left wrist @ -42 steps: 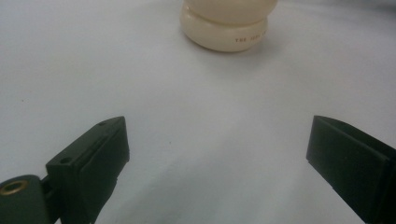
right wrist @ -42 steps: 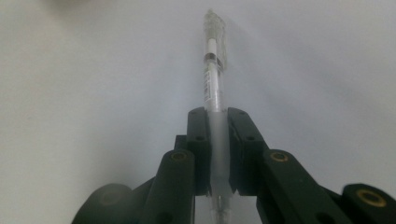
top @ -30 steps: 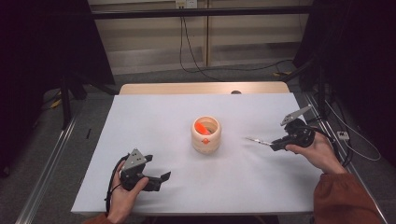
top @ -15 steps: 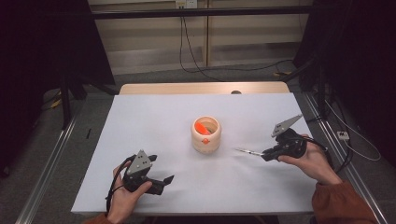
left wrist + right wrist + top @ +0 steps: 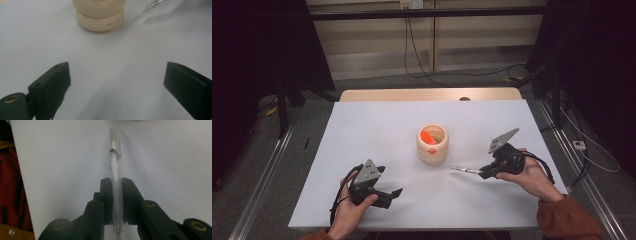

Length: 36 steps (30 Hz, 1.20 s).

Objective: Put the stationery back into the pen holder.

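The clear pen is clamped between the jaws of the right hand-held gripper, its long end sticking out ahead of them toward the left, just above the white tabletop. It is near the cream-coloured cup but apart from it, to the cup's right and slightly nearer. So the pick-up looks done; what seems left is to carry the pen over the rim, tip it upright and let it drop in. The cup stands upright near the middle of the tabletop and already holds an orange thing leaning inside. The left hand-held gripper rests low at the near left, its jaws wide apart with nothing between them, pointed toward the cup.
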Each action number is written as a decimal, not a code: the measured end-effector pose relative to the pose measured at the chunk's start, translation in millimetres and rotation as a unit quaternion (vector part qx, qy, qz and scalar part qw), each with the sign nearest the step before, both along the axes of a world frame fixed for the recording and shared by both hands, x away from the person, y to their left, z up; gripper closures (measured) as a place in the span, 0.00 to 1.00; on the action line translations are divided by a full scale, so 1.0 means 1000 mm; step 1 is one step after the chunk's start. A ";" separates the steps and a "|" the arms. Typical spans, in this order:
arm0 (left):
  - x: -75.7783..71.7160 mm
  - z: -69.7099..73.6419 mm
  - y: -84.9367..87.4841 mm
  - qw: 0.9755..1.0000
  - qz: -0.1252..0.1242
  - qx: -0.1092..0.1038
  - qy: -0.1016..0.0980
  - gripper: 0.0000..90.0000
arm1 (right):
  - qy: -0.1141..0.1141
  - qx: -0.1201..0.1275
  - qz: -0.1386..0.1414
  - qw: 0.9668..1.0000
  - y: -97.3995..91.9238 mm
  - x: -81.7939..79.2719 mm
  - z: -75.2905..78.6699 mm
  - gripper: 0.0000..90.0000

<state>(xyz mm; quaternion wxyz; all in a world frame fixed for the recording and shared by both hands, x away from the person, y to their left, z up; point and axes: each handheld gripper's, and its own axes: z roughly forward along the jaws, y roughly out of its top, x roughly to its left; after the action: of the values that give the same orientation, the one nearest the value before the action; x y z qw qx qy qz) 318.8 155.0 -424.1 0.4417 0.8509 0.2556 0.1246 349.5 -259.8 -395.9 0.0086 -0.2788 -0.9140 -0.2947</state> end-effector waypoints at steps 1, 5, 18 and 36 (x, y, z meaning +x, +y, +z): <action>0.000 0.001 -0.003 1.000 -0.004 -0.003 0.004 0.08 | 0.001 0.001 0.007 1.000 0.003 0.000 0.001 0.89; -0.001 0.002 -0.011 1.000 -0.016 0.008 -0.007 0.09 | -0.001 0.008 0.013 1.000 0.014 0.000 0.003 0.89; -0.006 0.007 -0.037 0.995 -0.054 0.061 -0.053 0.08 | -0.002 0.017 0.055 0.998 0.045 0.005 0.008 0.89; -0.005 0.011 -0.092 0.975 -0.105 0.143 -0.136 0.15 | 0.005 0.030 0.076 0.997 0.066 0.012 0.009 0.89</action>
<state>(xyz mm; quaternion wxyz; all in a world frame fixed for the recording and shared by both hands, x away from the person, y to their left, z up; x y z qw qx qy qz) 313.4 63.2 -413.5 0.3562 0.9027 0.0820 0.2271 361.1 -193.5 -387.3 0.0437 -0.2090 -0.9233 -0.3192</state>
